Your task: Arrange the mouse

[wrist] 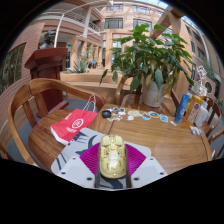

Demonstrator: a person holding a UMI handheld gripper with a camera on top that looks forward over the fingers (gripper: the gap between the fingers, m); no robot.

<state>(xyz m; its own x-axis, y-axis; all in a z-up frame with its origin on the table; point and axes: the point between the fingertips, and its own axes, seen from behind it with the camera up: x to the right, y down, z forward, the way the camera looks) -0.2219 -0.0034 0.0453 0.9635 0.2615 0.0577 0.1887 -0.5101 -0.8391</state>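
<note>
A pale yellow-cream mouse (113,156) sits lengthwise between the two fingers of my gripper (113,168), its nose pointing away from me. The magenta pads (92,158) press against both of its sides, so the gripper is shut on the mouse. The mouse is held above the round wooden table (160,145), near its front edge. The underside of the mouse and whether it touches the table are hidden by the fingers.
A red and white bag (74,125) lies on the table ahead to the left. A potted plant (152,62) stands beyond. Small items (130,115) and bottles (195,108) sit at the far right. Wooden chairs (25,100) ring the table.
</note>
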